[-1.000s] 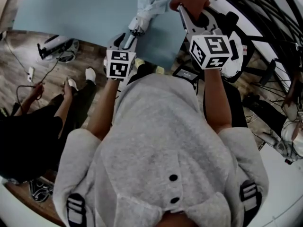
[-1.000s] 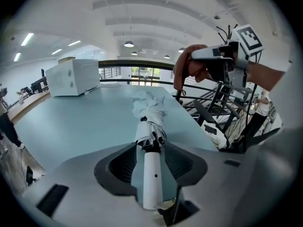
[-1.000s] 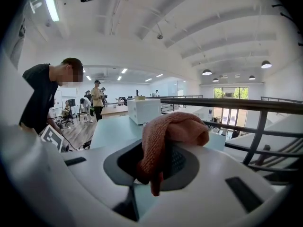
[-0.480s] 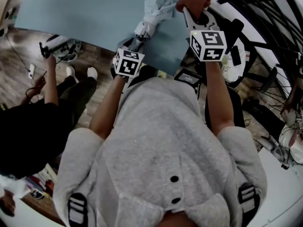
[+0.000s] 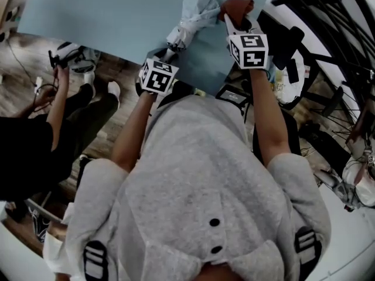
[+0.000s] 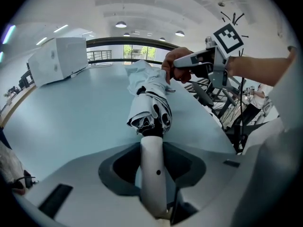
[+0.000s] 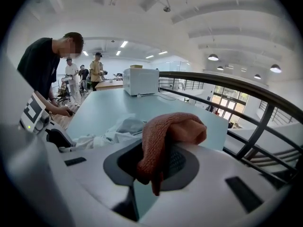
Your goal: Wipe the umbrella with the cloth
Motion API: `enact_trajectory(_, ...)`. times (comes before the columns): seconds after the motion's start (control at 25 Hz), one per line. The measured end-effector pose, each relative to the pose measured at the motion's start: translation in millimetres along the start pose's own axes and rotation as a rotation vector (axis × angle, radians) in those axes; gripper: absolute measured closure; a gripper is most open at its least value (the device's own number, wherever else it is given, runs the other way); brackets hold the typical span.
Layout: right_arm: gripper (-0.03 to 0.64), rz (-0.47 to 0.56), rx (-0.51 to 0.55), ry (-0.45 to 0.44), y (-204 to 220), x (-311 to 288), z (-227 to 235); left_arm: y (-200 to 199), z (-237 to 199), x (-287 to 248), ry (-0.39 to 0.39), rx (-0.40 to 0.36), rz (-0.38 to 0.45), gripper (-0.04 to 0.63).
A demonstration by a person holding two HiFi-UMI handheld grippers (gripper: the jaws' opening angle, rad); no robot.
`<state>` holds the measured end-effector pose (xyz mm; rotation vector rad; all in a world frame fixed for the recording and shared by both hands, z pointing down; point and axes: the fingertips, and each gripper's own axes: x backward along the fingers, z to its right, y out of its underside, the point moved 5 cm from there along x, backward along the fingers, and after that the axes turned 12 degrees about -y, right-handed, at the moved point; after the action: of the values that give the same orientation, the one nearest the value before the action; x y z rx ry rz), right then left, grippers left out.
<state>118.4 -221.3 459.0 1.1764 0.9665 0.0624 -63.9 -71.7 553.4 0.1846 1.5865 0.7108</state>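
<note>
**On the pale blue table: one umbrella, one cloth, a gripper on each**

On the table (image 5: 105, 22) lay one folded umbrella (image 6: 150, 100), its pale canopy bunched and pointing away from the person. Its white handle (image 6: 152, 148) stood between the jaws of the left gripper (image 6: 152, 174). Those jaws were closing on the handle, with the dark pads against its sides.

The right gripper (image 7: 158, 162) was clamped on one reddish-brown cloth (image 7: 173, 129), which was folded over the top of the jaws and hung down between them. In the head view that cloth sat just beside the far end of the canopy, on its right. Whether it touched the fabric could not be told.

One white box (image 6: 57, 58) stood at the table's far end, well apart from the umbrella. A person in black (image 5: 29, 151) stood by the table's left edge.
</note>
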Motion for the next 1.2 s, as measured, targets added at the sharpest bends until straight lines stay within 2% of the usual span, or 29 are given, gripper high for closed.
enact_trajectory(0.12, 0.54, -0.032, -0.007, -0.009, 12.1, -11.0, -1.7, -0.3, -7.0, -1.3, -0.011, -0.011, 0.009, 0.439)
enact_trajectory(0.36, 0.54, -0.105, -0.04, -0.051, 41.0, -30.2, -7.5, 1.4, -6.0, -5.3, 0.02, 0.017, 0.012, 0.439)
enact_trajectory(1.2, 0.54, -0.14, -0.078, -0.161, 61.7, -41.9, -70.8, -0.3, -6.0, -5.3, 0.042, -0.021, 0.022, 0.439)
